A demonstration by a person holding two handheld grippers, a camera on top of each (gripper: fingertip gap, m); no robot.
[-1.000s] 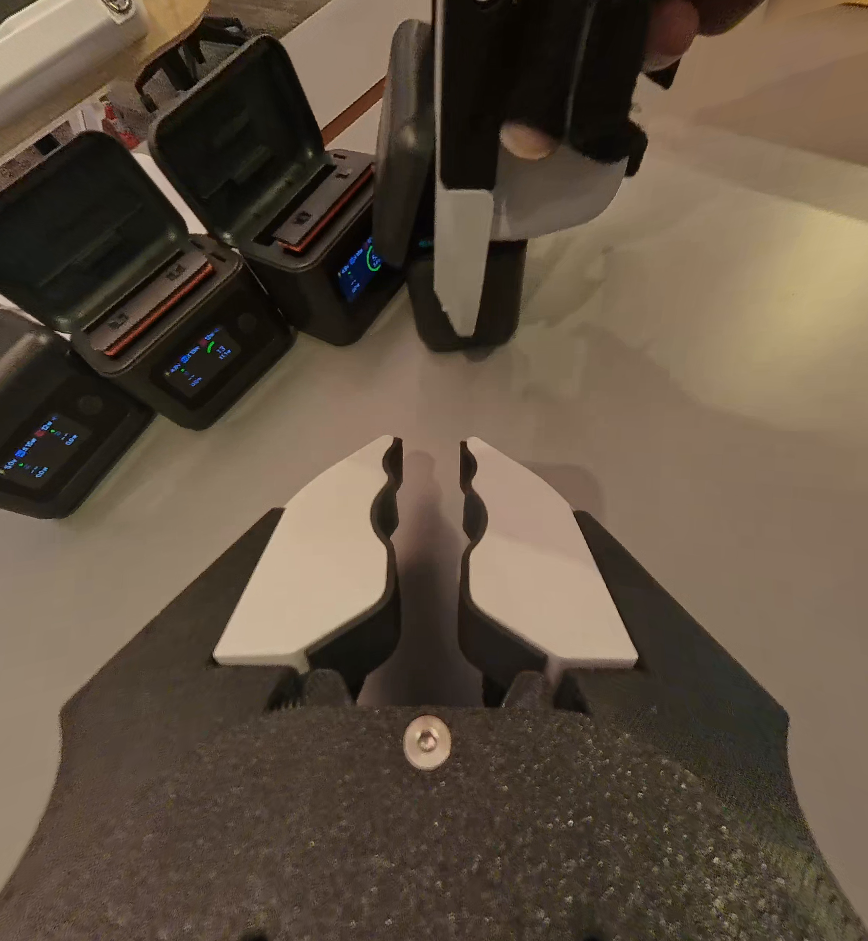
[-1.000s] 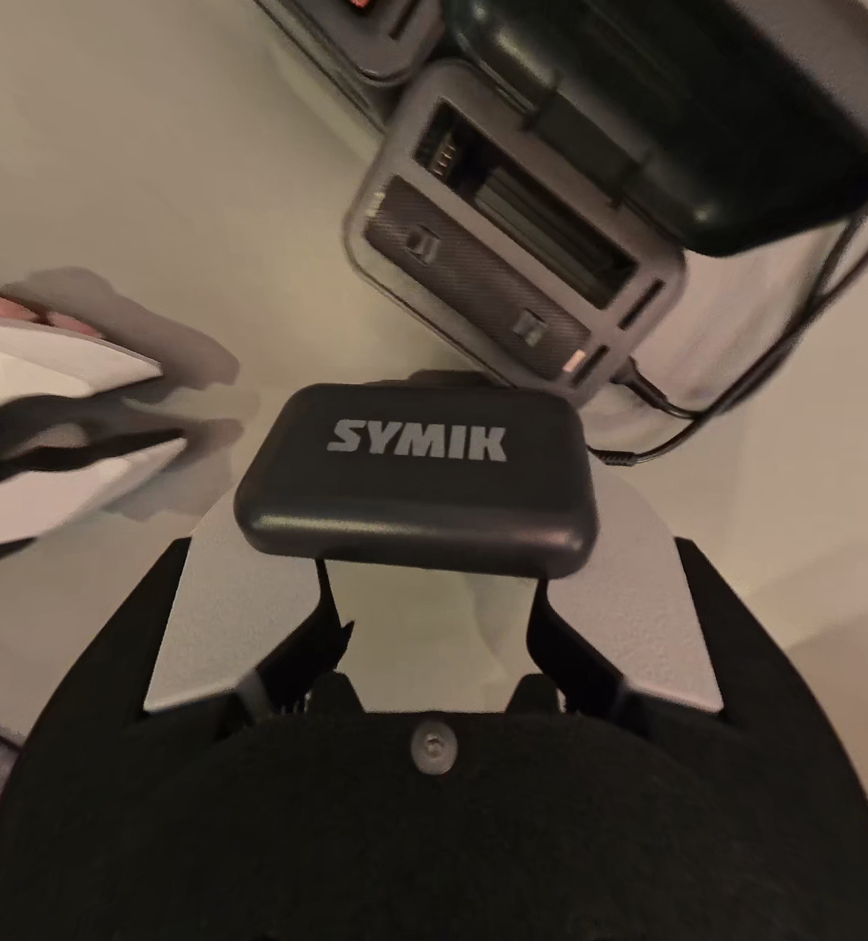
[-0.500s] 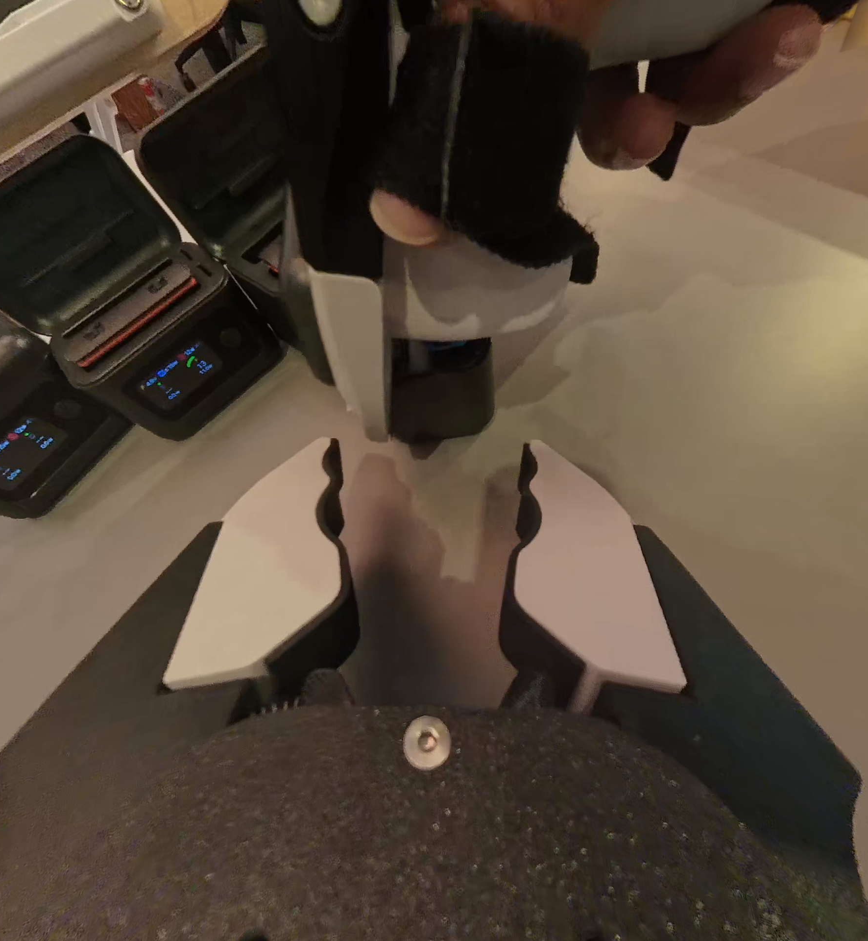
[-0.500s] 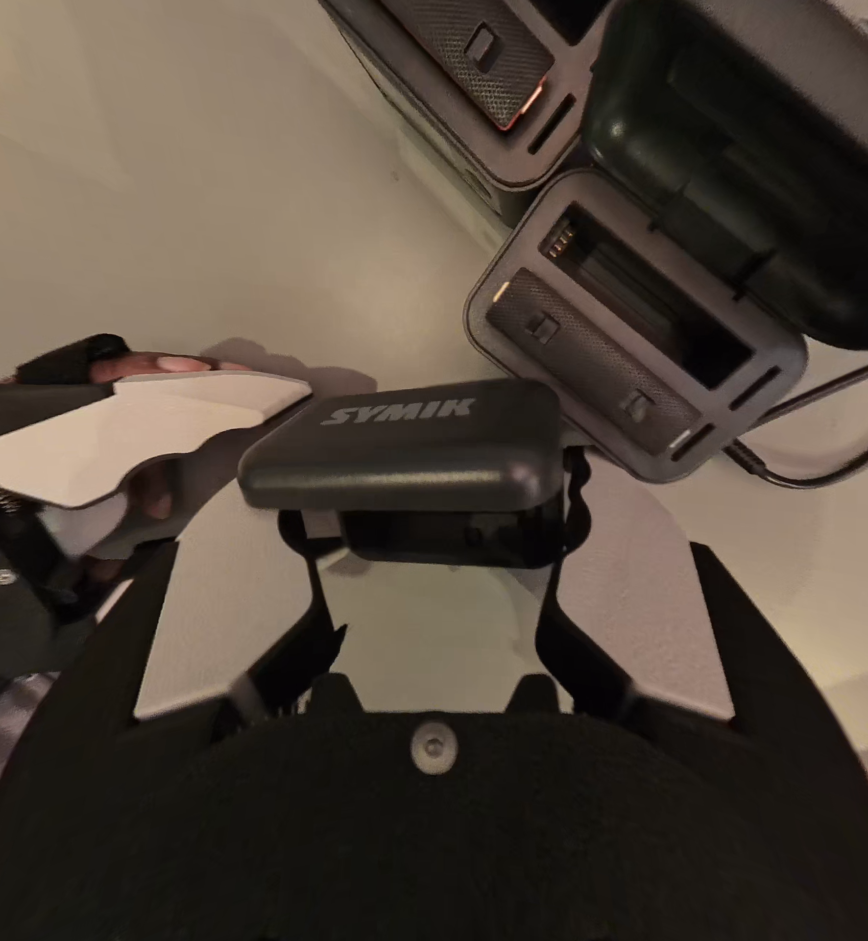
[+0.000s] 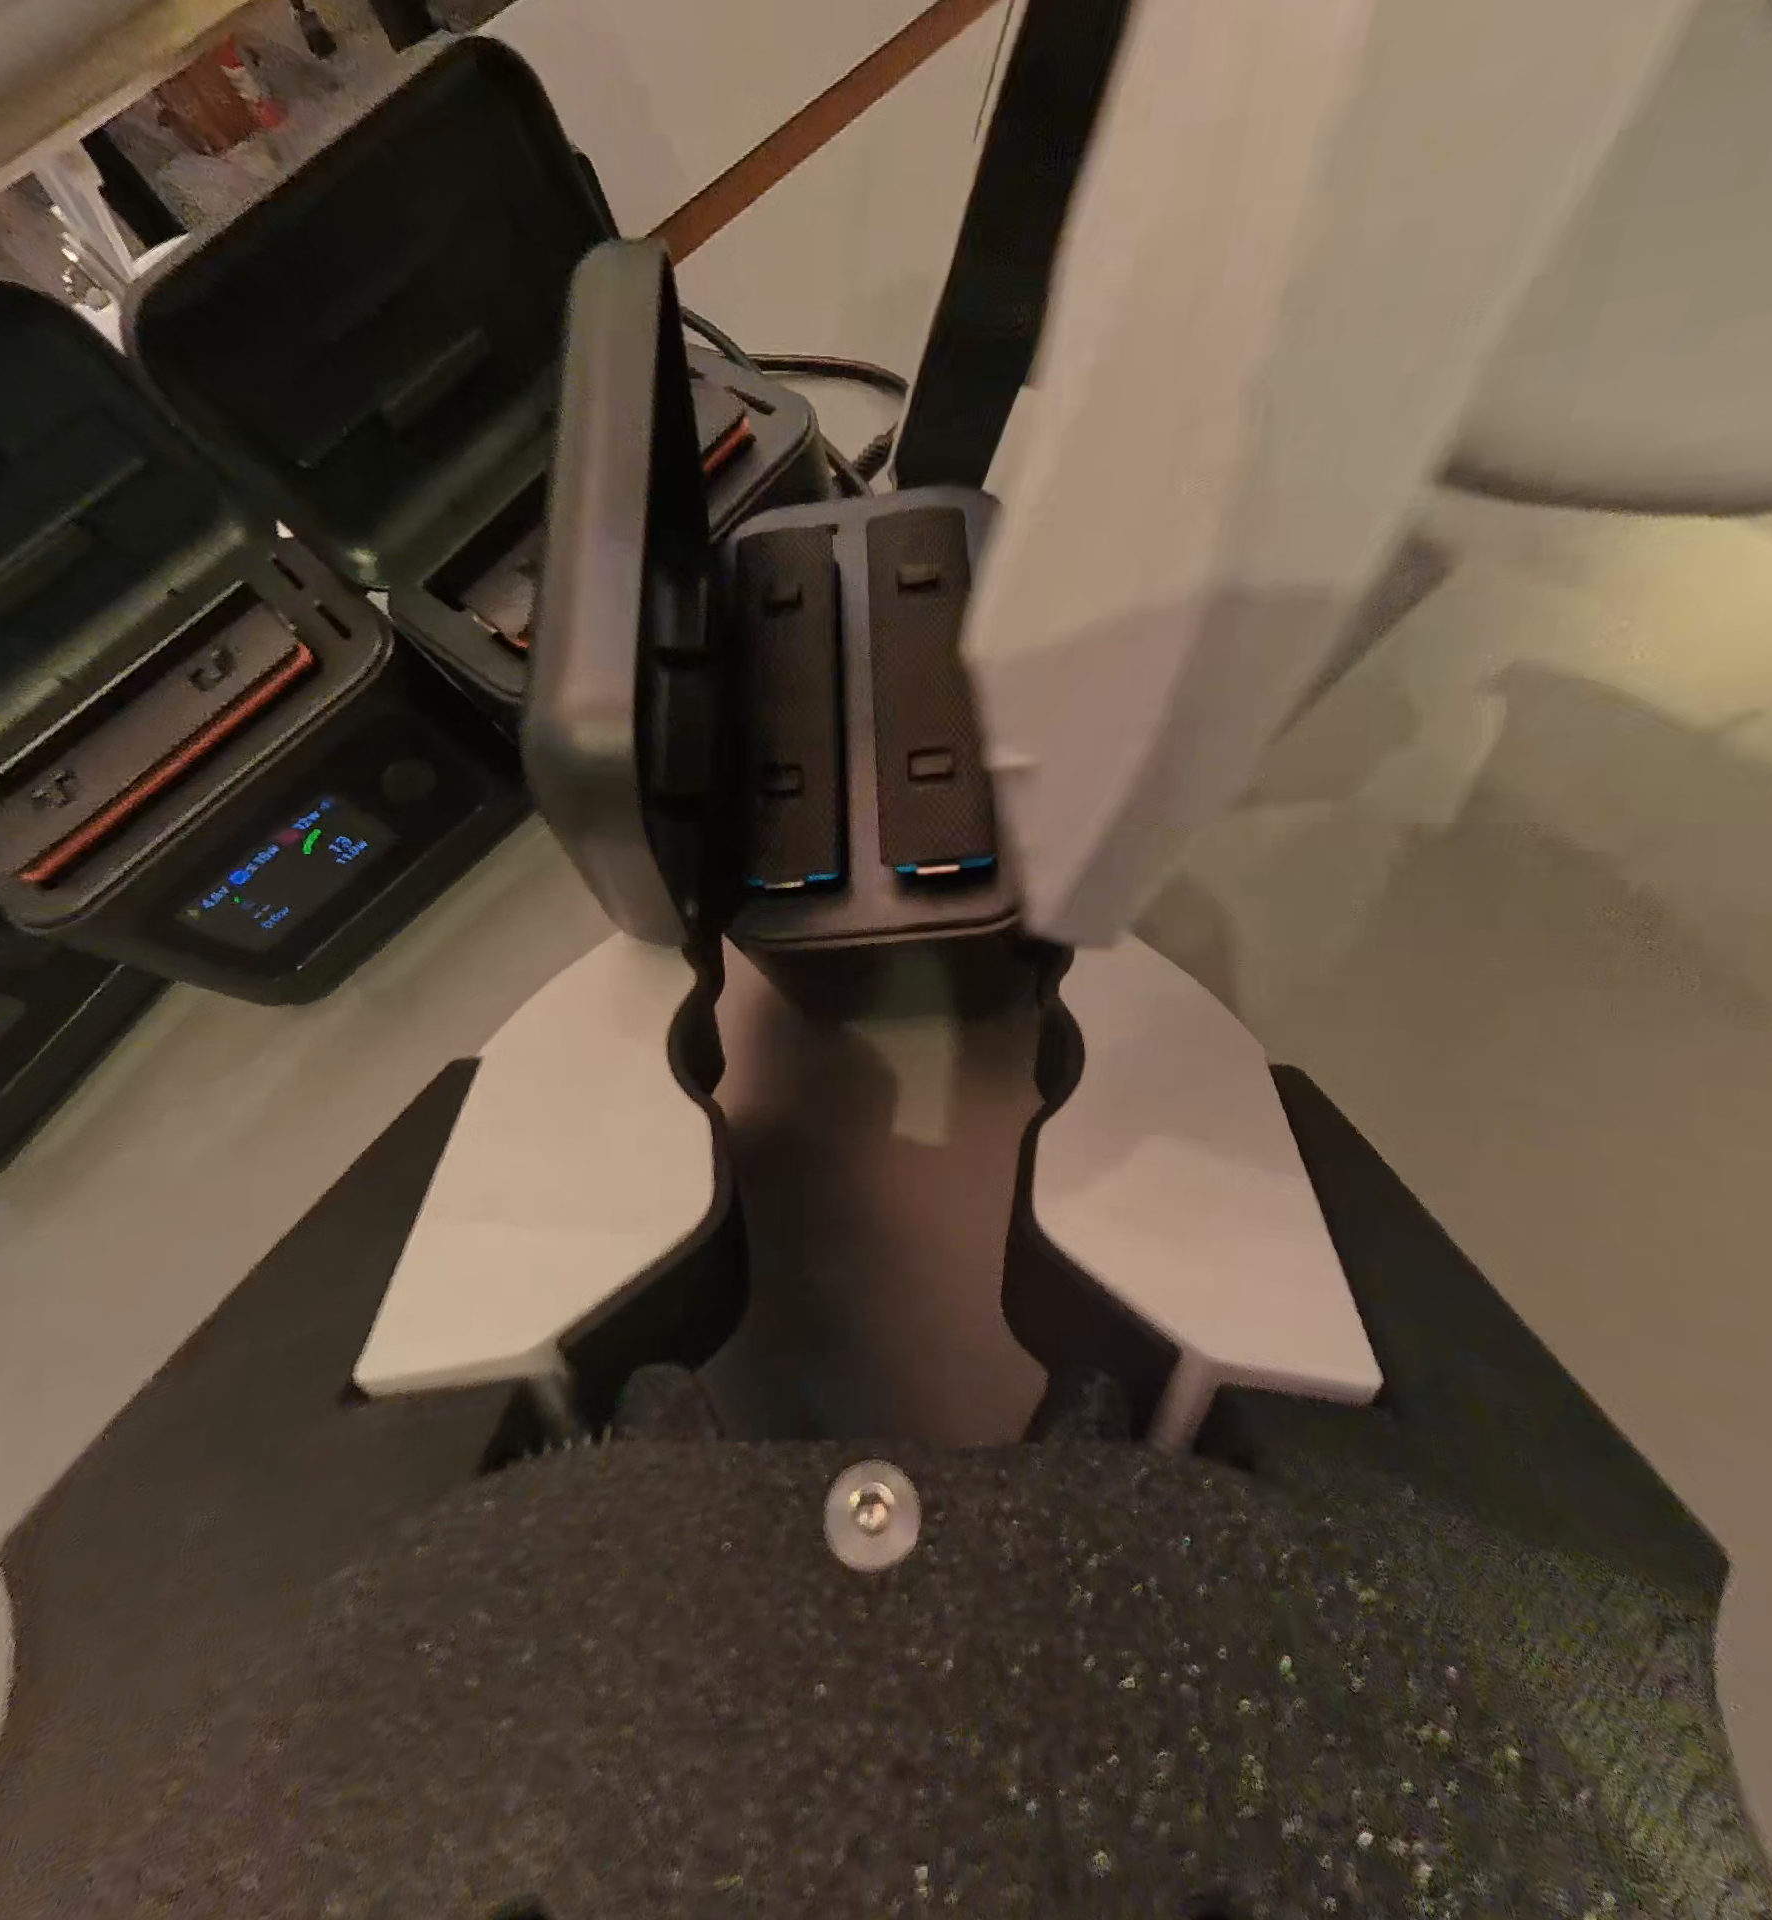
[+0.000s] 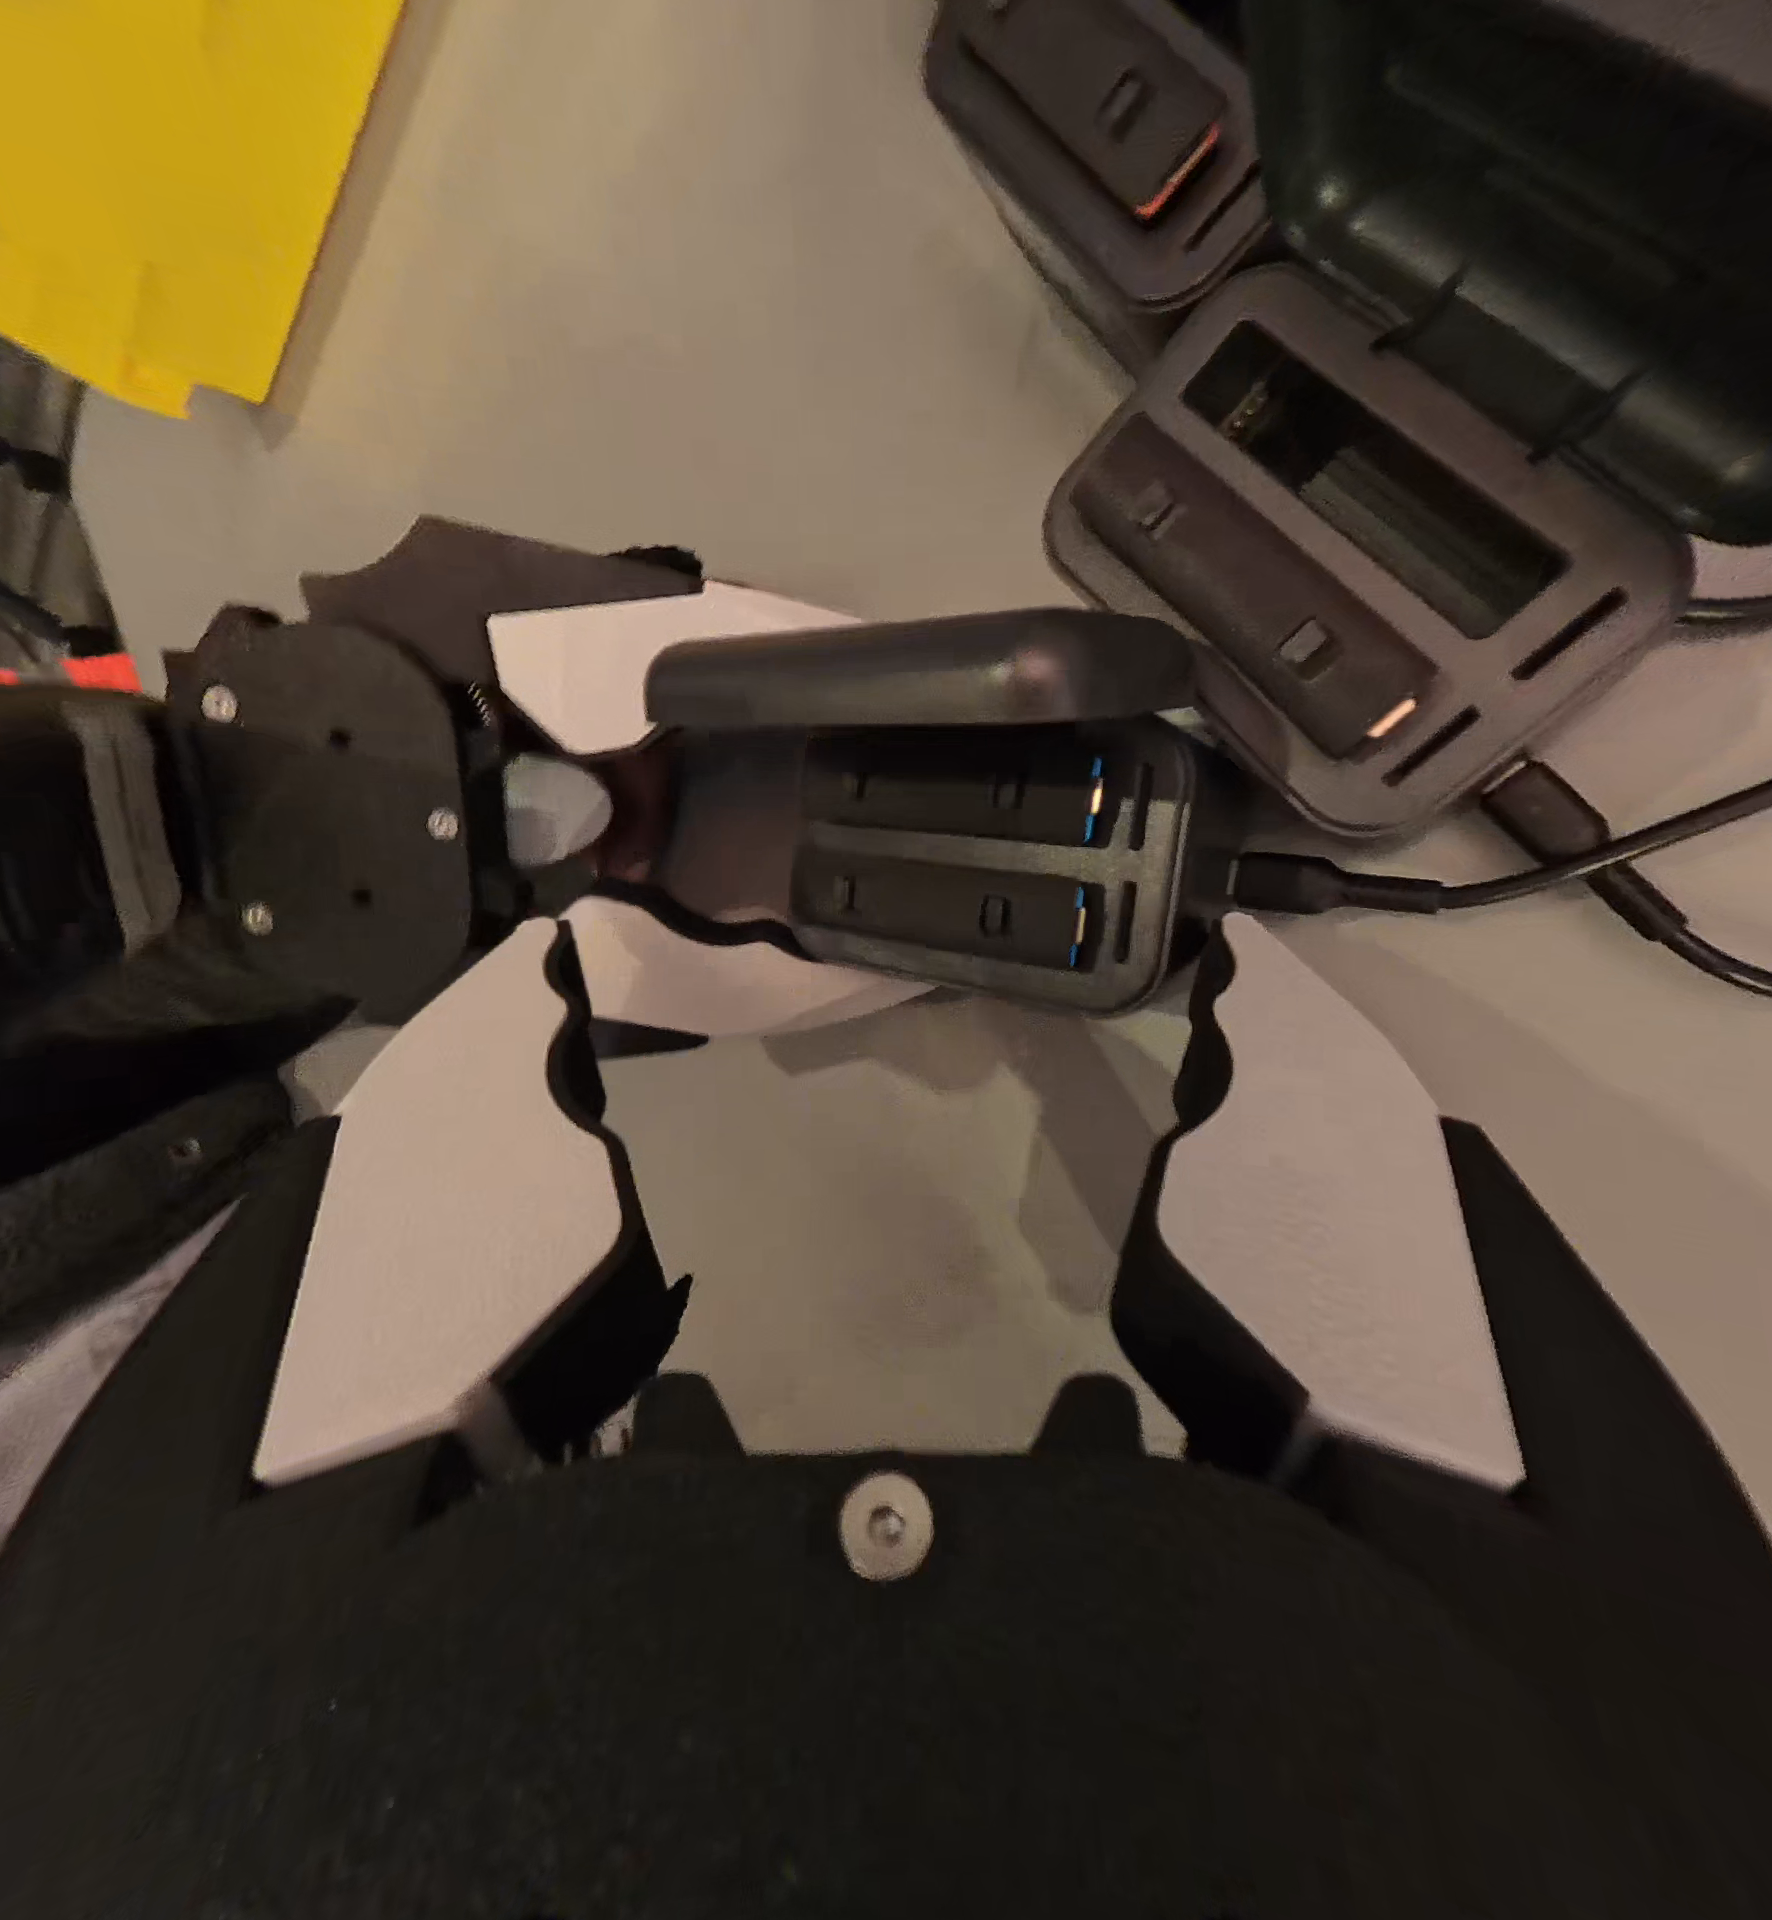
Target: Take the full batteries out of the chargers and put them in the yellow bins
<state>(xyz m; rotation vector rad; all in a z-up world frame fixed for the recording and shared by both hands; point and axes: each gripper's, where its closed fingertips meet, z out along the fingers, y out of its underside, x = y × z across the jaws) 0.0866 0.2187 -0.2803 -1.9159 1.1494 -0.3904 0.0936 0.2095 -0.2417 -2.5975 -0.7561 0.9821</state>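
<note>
Left gripper (image 5: 877, 961) is clamping the charger (image 6: 986, 873) by its body on the table (image 6: 757, 416), lid (image 6: 913, 665) raised over two batteries (image 6: 949, 800). Right gripper (image 6: 882, 956) is hovering spread wide beside it, holding nothing; a yellow bin (image 6: 134, 177) is sitting toward the table's far-left corner in its view.

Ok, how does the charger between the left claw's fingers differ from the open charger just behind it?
The near charger has both slots filled with blue-ended batteries. The neighbour charger holds one orange-ended battery beside an empty slot. The near lid hangs over its batteries, only partly open, while the neighbour lid leans well back. Both are dark grey two-slot chargers.
</note>
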